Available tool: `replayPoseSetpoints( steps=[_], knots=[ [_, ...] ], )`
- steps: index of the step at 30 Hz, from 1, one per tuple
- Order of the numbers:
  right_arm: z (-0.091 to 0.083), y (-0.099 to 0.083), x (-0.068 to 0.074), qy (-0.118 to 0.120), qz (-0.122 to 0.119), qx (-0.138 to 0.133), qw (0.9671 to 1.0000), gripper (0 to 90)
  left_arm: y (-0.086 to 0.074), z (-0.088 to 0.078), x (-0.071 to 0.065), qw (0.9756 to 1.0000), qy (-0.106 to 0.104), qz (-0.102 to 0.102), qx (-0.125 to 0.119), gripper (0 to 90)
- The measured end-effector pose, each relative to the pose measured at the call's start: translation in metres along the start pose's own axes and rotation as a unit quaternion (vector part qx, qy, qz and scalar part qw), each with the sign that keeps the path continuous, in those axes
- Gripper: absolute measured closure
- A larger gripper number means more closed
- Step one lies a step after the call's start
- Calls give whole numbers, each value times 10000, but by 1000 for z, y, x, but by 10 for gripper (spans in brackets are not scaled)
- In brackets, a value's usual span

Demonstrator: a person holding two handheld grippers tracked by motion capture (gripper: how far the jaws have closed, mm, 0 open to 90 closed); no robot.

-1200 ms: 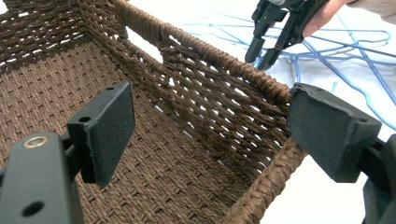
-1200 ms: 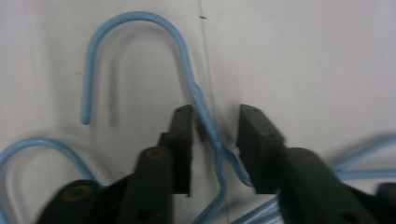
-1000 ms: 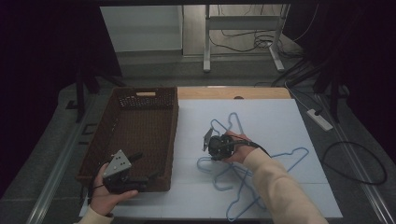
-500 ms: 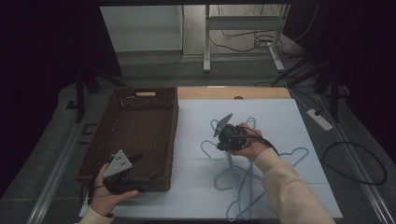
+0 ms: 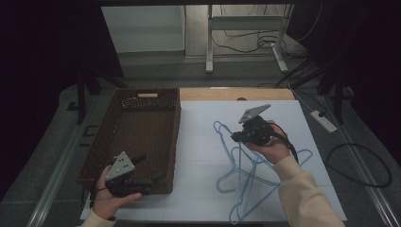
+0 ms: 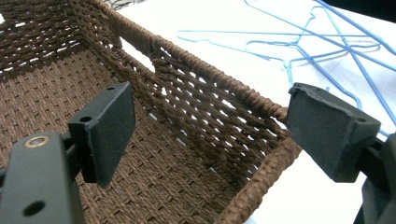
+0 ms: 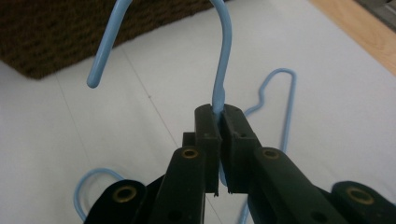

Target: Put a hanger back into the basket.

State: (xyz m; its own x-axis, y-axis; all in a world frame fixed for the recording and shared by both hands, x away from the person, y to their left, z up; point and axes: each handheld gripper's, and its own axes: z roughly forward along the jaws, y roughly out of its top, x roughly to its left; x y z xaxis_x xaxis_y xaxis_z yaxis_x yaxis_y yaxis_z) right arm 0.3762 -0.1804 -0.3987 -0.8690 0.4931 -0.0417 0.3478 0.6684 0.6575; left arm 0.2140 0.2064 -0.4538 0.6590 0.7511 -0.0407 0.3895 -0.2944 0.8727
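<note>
Several light-blue wire hangers (image 5: 255,189) lie tangled on the white sheet. My right gripper (image 5: 235,137) is raised above them, shut on the neck of one blue hanger (image 5: 243,165) just below its hook. In the right gripper view the hook (image 7: 226,51) curves up out of the shut gripper (image 7: 220,116). That hanger stands tilted, its lower part still among the others. A brown wicker basket (image 5: 177,137) sits at the left. My left gripper (image 5: 152,169) is open at its near right corner; in the left gripper view the gripper (image 6: 210,126) straddles the basket wall (image 6: 196,84).
The white sheet (image 5: 203,142) covers most of the table, with a strip of bare wood (image 5: 265,93) at the far edge. More hangers (image 6: 289,51) lie right of the basket. A power strip (image 5: 324,120) and cables lie on the floor at the right.
My right gripper has risen and shifted right and away with the hanger's hook end, tilting that hanger up off the sheet. The left gripper has stayed at the basket corner.
</note>
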Motion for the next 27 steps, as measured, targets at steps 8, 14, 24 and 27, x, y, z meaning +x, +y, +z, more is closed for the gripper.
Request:
replayPoseSetpoints(
  steps=[8,14,24,27],
  knots=[
    [-13,-6,-1,-429,497,-314,9973,864,9,1,-6,9999,-110,-90,-24,184],
    [-14,-2,-2,-560,720,-510,9945,864,19,6,-14,9996,-256,-116,29,189],
    [-13,2,4,-643,762,-647,9929,864,35,18,-29,9987,-478,-131,95,204],
    [-13,3,6,-663,749,-655,9928,864,39,22,-33,9985,-530,-120,105,208]
  ],
)
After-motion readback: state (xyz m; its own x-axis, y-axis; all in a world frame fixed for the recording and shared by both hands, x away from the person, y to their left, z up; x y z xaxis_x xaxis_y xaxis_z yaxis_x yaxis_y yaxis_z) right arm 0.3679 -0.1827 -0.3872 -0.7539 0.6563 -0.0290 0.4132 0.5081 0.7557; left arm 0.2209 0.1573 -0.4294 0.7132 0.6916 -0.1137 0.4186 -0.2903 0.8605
